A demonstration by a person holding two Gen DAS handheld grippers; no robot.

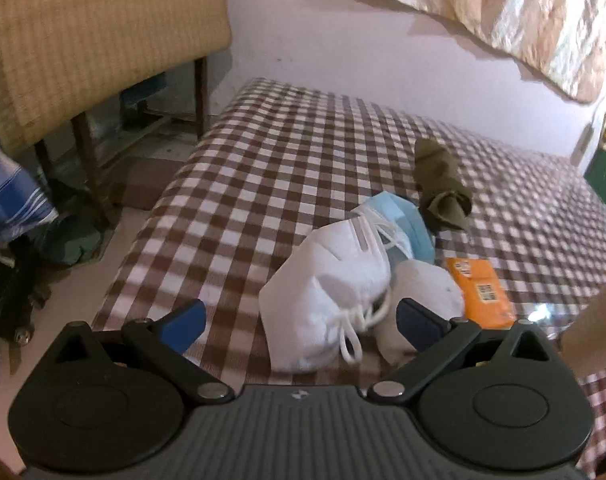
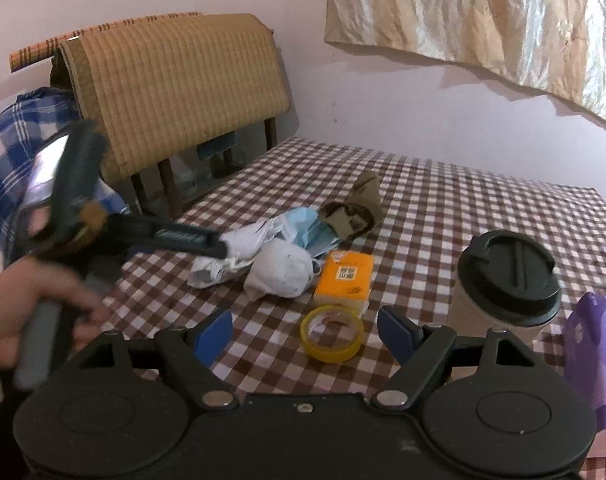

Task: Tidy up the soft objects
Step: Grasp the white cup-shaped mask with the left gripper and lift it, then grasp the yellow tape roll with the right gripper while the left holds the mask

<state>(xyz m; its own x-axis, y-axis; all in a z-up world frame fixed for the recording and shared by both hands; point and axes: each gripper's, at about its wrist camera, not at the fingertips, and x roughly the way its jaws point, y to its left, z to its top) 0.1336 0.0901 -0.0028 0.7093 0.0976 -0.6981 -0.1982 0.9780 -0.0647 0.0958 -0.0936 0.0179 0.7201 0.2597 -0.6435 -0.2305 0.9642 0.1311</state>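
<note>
Soft objects heaped mid-tabletop (image 2: 443, 208), on brown-and-white checked cloth: white respirator mask (image 1: 331, 280) w/ loops, blue surgical mask (image 1: 403, 220) just behind it, white sock ball (image 2: 283, 272) touching its right side, olive rolled sock (image 1: 443, 184) further back. Orange packet (image 2: 345, 280) just right of sock ball. Yellow tape roll (image 2: 331, 334) near side of packet; lidded paper cup (image 2: 507, 280) and purple bag (image 2: 595, 352) well right. Left gripper (image 1: 303, 320) jaws wide apart, hovering at respirator mask, nothing clamped. Right gripper (image 2: 305, 336) also spread wide, empty, above tape roll.
</note>
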